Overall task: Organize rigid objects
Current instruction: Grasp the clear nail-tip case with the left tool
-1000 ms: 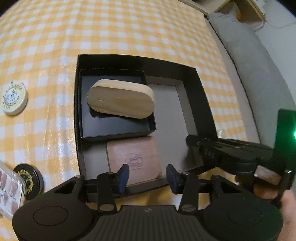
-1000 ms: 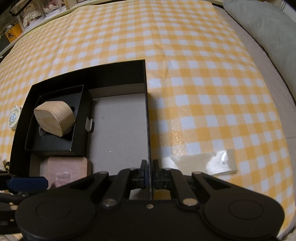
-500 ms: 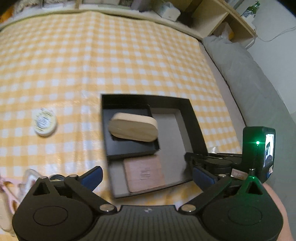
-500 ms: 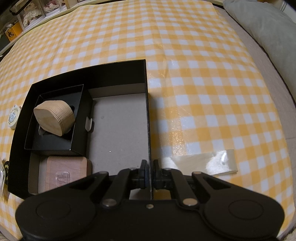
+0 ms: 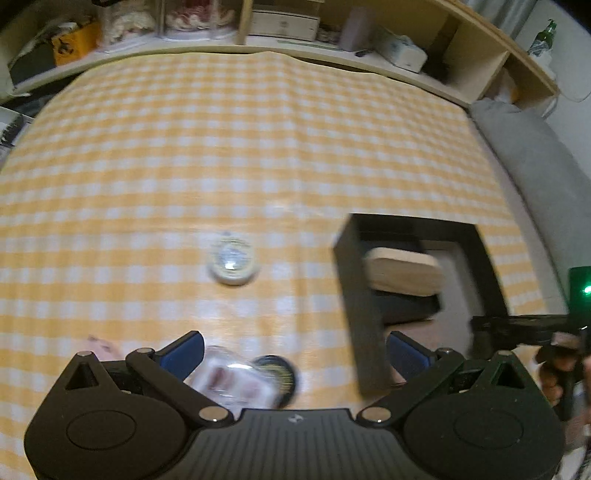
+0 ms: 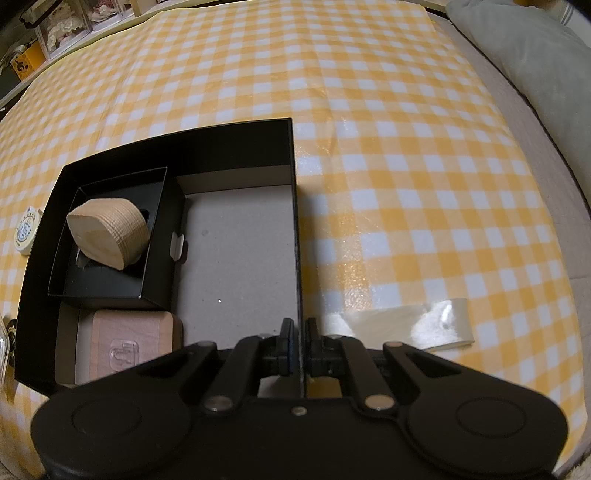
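My right gripper (image 6: 299, 332) is shut on the right wall of the black box (image 6: 221, 155). Inside the box, an oval wooden block (image 6: 110, 232) rests in a smaller black tray (image 6: 107, 286). A flat wooden block (image 6: 133, 339) with a clear hook on top lies in front of that tray. My left gripper (image 5: 295, 354) stands wide open above the yellow checked cloth, left of the box (image 5: 354, 314). Below it, blurred, are a clear plastic case (image 5: 229, 380) and a black round tin (image 5: 277, 373). A white round tin (image 5: 232, 260) lies further out.
A shiny strip of clear tape (image 6: 406, 325) lies on the cloth right of the box. A grey cushion (image 6: 535, 55) borders the right side. Shelves (image 5: 280, 22) with boxes and jars run along the far edge. A hand (image 5: 554, 365) holds the right gripper.
My left gripper opened wide and drew back and up from the flat wooden block in the box, swinging left over the tins. The right gripper kept still on the box wall.
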The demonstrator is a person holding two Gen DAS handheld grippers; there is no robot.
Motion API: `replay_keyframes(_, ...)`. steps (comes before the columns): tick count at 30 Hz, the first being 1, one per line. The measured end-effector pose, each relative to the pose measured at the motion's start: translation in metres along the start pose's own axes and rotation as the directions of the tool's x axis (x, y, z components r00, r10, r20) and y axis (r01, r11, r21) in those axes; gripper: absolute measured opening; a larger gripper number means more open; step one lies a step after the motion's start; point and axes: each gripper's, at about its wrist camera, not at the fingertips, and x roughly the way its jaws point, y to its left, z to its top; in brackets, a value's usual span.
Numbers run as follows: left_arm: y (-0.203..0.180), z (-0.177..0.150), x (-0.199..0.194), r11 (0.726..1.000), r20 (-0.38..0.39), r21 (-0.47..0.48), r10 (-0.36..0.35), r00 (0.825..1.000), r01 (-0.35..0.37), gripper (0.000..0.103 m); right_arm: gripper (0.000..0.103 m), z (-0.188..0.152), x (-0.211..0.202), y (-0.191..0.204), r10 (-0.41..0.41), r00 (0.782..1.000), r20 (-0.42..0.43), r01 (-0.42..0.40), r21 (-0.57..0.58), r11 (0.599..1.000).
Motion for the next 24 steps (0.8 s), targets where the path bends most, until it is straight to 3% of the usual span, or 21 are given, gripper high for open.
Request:
replay_keyframes(5, 0.02, -0.001, 0.009, 0.998, -0.033, 0.046, 0.051, 0.998, -0.05, 0.103, 0.006, 0.0, 0.0, 0.0, -0.001, 1.0, 0.0, 0.001, 0.0, 1.0)
replay_keyframes(7, 0.022, -0.003, 0.015, 0.994, -0.074, 0.108, 0.006, 0.997, 0.002, 0.103, 0.006, 0.0, 0.0, 0.001, -0.001, 1.0, 0.0, 0.001, 0.0, 1.0)
replay_keyframes(10, 0.015, -0.007, 0.022, 0.968, -0.119, 0.24, -0.049, 0.992, 0.076, 0.103, 0.006, 0.0, 0.0, 0.001, -0.001, 1.0, 0.0, 0.001, 0.0, 1.0)
replay_keyframes(19, -0.004, -0.032, 0.054, 0.874, -0.219, 0.479, 0.026, 0.975, 0.085, 0.103, 0.006, 0.0, 0.0, 0.001, -0.001, 1.0, -0.001, 0.001, 0.0, 1.0)
replay_keyframes(24, -0.001, -0.033, 0.065, 0.867, -0.236, 0.494, 0.069, 0.969, 0.059, 0.103, 0.006, 0.0, 0.0, 0.001, -0.001, 1.0, -0.001, 0.001, 0.0, 1.0)
